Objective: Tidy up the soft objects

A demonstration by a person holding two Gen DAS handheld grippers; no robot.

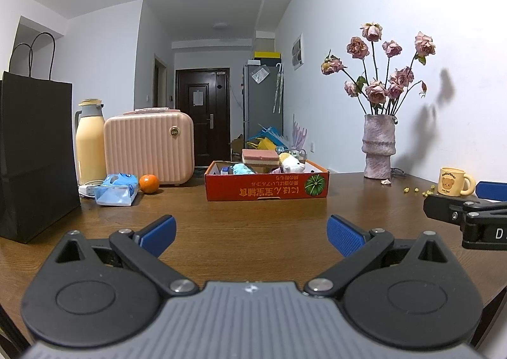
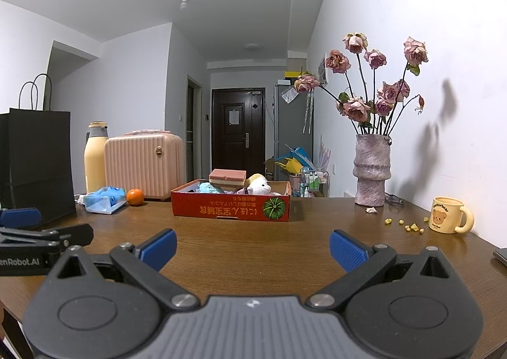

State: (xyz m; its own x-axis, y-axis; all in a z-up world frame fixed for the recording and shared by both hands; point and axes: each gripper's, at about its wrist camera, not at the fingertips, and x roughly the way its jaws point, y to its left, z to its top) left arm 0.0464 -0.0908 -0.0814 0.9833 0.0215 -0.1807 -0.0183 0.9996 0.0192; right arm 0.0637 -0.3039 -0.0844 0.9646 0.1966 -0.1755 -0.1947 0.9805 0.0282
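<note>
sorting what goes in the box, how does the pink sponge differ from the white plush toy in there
The pink sponge is a flat rectangular block with a pale lower layer; the white plush toy is rounded and fuzzy with a yellowish top. The sponge sits at the back of the red cardboard box, level and raised above the other contents; the plush sits right of it, nearer the box's right end. Both rise above the box's rim, and neither claw touches them.

left tool | black linkage, blue ribbed pads, silver screws, grey ridged base
</note>
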